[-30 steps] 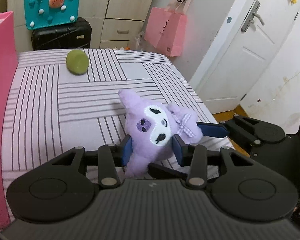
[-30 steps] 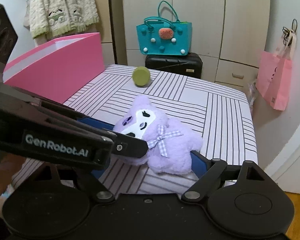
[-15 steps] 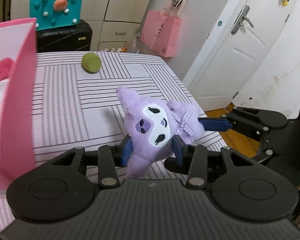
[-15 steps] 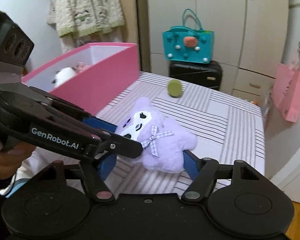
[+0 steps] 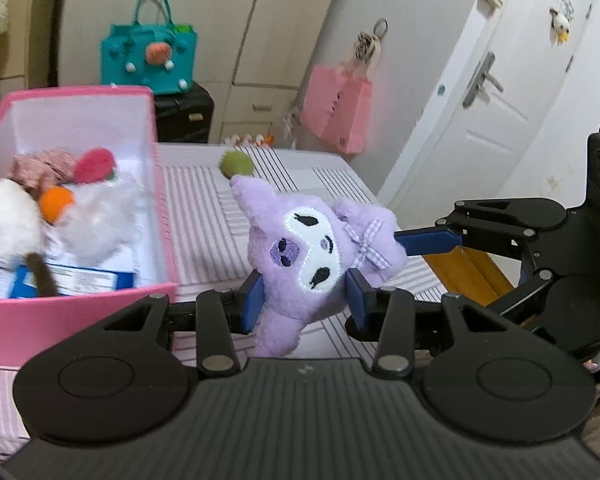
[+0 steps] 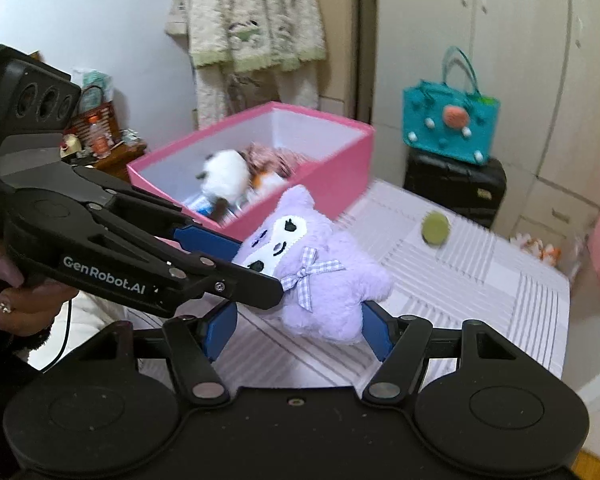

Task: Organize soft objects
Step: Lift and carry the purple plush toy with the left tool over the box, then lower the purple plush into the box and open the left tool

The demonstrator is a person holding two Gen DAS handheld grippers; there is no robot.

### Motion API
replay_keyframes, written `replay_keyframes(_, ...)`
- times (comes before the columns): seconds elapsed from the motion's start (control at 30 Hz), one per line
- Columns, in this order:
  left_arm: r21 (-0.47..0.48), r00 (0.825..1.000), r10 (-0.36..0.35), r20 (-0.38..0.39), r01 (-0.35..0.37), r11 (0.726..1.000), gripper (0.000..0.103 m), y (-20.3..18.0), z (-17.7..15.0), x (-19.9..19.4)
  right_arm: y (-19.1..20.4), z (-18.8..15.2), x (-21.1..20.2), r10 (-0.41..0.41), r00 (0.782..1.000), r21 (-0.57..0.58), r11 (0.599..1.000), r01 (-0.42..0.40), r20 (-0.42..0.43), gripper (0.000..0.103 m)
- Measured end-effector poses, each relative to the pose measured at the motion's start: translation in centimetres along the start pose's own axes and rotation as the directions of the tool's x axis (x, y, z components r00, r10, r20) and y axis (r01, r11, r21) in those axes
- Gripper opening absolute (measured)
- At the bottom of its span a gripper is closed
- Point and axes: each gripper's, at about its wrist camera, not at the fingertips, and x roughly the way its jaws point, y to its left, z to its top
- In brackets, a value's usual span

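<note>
1. Purple fuzzy plush (image 5: 316, 252), with an embroidered face and gingham bow, hangs above the striped bed (image 5: 204, 196).
2. Left tool (image 5: 306, 298) is clenched on its head.
3. Right tool (image 6: 300, 328) has just been narrowing; its blue pads flank the body, contact unclear.
4. Pink box (image 5: 162, 216), open-topped with soft toys inside, stands just beside.
5. Green ball (image 6: 435, 229) lies well apart.

Black grippers (image 5: 304, 300), blue fingers (image 5: 253, 301)
</note>
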Motion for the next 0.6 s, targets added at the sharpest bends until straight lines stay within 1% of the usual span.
replay_keyframes(0.1, 0.001, 0.999, 0.012, 0.043, -0.012, 1.0, 0.042, 0.8, 0.2, -1.8, 1.7, 1.5, 0.0, 0.004, 0.999, -0.067, 0.998, -0.002, 0.036, 0.072)
replay_keyframes(0.2, -0.03, 0.998, 0.02, 0.067, -0.018, 0.999, 0.042, 2.3, 0.8, -3.2, 2.5, 2.9, 0.5, 0.017, 0.998, -0.094, 0.996, -0.012, 0.054, 0.072)
replay_keyframes(0.33, -0.04, 0.994, 0.045, 0.097, -0.041, 0.998, 0.042, 3.9, 1.2, -4.9, 3.8, 4.6, 0.8, 0.042, 0.997, -0.124, 0.992, -0.033, 0.066, 0.072)
replay_keyframes(0.43, -0.039, 0.992, 0.068, 0.105, -0.064, 0.997, 0.042, 4.6, 1.5, -6.3, 4.7, 5.8, 1.0, 0.065, 0.996, -0.147, 0.988, -0.055, 0.067, 0.072)
replay_keyframes(0.6, -0.024, 0.989, 0.112, 0.095, -0.11, 0.994, 0.042, 5.2, 2.0, -8.0, 5.8, 7.1, 1.5, 0.08, 0.995, -0.174, 0.982, -0.069, 0.057, 0.072)
